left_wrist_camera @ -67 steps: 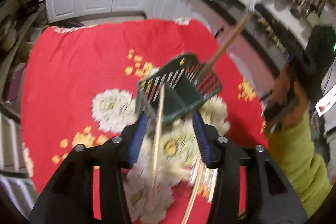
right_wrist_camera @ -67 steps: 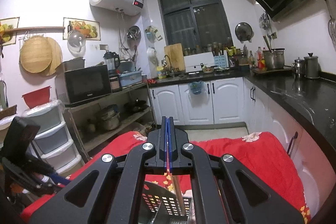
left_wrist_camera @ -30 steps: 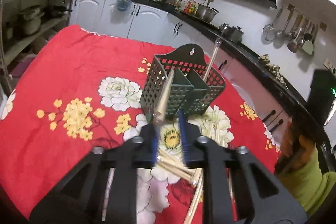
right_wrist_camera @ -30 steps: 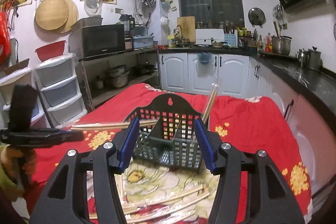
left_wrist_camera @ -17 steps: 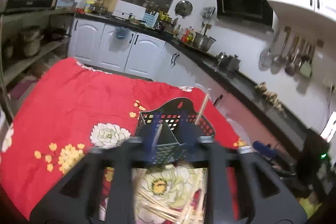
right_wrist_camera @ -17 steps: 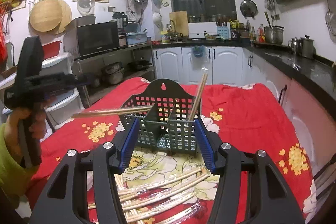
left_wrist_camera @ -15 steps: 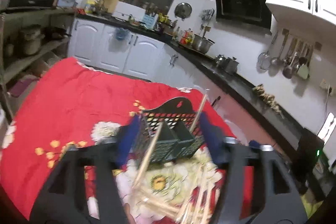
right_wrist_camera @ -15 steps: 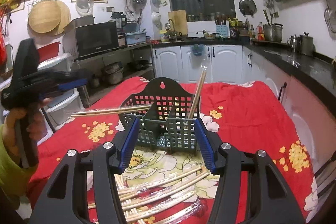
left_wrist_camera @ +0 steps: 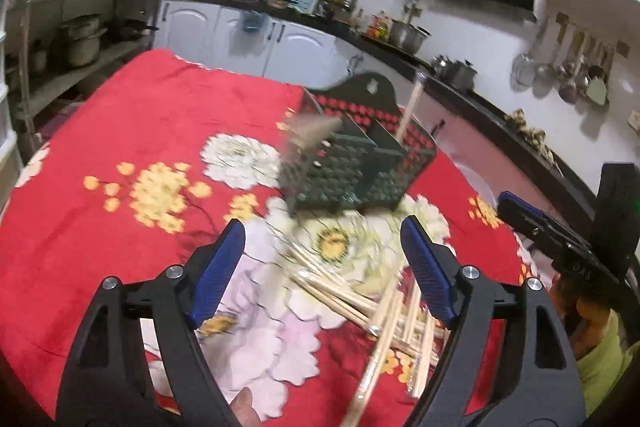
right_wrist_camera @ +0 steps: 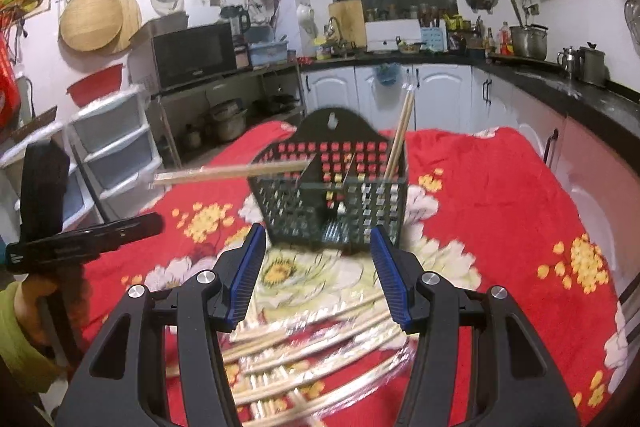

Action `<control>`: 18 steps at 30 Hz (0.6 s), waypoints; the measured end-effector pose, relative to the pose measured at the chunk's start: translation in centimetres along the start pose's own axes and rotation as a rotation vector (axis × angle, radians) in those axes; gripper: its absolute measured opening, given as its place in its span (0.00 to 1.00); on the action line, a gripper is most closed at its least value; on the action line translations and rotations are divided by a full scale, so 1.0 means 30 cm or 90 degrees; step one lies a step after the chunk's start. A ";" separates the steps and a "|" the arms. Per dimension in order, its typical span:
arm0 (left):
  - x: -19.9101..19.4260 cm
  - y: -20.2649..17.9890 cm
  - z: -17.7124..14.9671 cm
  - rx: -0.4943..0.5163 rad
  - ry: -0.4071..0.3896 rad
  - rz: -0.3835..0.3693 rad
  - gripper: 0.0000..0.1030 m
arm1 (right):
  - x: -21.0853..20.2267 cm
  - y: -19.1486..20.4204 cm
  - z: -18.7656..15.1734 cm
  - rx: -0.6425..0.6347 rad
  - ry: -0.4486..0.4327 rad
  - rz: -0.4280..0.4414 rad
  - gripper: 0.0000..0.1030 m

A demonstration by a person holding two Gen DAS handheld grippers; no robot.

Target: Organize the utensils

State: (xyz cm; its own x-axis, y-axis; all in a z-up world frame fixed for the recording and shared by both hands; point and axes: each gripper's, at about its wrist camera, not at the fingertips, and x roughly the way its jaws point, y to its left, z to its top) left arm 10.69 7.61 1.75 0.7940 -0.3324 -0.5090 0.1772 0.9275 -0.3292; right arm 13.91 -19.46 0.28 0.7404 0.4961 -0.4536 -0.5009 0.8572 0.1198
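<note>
Meanwhile, slim wooden chopsticks (right_wrist_camera: 401, 131) lean inside the perforated plastic basket (right_wrist_camera: 360, 203).

Dim warm indoor light, heavy fisheye bending and dark corners, motion blur smearing the foreground.

Red floral cloth (right_wrist_camera: 500, 195): green basket (right_wrist_camera: 332, 211), apparently wrapped chopsticks (right_wrist_camera: 312, 343).

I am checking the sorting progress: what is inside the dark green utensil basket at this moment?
In the utensil basket, a pair of chopsticks stands tilted in the right compartment. A wrapped pair pokes sideways over the left rim, blurred. The compartment floors are hidden behind the mesh front wall.
</note>
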 end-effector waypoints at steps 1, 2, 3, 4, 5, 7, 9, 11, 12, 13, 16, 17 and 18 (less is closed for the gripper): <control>0.009 -0.017 -0.018 0.009 0.002 -0.004 0.73 | 0.007 0.007 -0.017 -0.005 0.012 -0.002 0.51; 0.016 -0.029 -0.026 0.011 0.006 -0.004 0.76 | 0.012 0.012 -0.027 -0.007 0.020 -0.003 0.51; 0.028 -0.038 -0.042 0.015 0.017 -0.010 0.77 | 0.018 0.017 -0.043 -0.010 0.031 -0.003 0.51; 0.043 -0.049 -0.054 0.017 0.031 -0.016 0.77 | 0.021 0.020 -0.056 -0.013 0.039 -0.003 0.51; 0.051 -0.053 -0.065 0.017 0.040 -0.017 0.78 | 0.023 0.019 -0.067 -0.013 0.046 -0.007 0.51; 0.069 -0.059 -0.090 0.020 0.059 -0.018 0.82 | 0.025 0.018 -0.089 -0.011 0.057 -0.010 0.51; 0.083 -0.065 -0.107 0.022 0.074 -0.019 0.85 | 0.027 0.012 -0.107 -0.010 0.065 -0.015 0.51; 0.092 -0.064 -0.116 0.023 0.089 -0.020 0.87 | 0.031 0.003 -0.126 -0.005 0.076 -0.020 0.51; 0.093 -0.067 -0.121 0.025 0.092 -0.021 0.88 | 0.034 -0.003 -0.131 -0.002 0.080 -0.022 0.51; 0.095 -0.068 -0.125 0.027 0.097 -0.021 0.90 | 0.035 -0.009 -0.139 0.001 0.086 -0.025 0.51; 0.102 -0.064 -0.136 0.033 0.119 -0.022 0.90 | 0.038 -0.029 -0.160 0.007 0.098 -0.031 0.51; 0.105 -0.060 -0.141 0.033 0.128 -0.021 0.90 | 0.037 -0.033 -0.166 0.010 0.101 -0.032 0.51; 0.108 -0.056 -0.143 0.032 0.135 -0.021 0.90 | 0.036 -0.040 -0.172 0.013 0.105 -0.033 0.51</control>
State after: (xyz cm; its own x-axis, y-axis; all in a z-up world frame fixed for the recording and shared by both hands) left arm 10.46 4.24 -2.77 0.6486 -0.3863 -0.6559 0.2342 0.9211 -0.3110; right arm 12.99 -20.66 -4.92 0.6812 0.4226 -0.5978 -0.4530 0.8848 0.1093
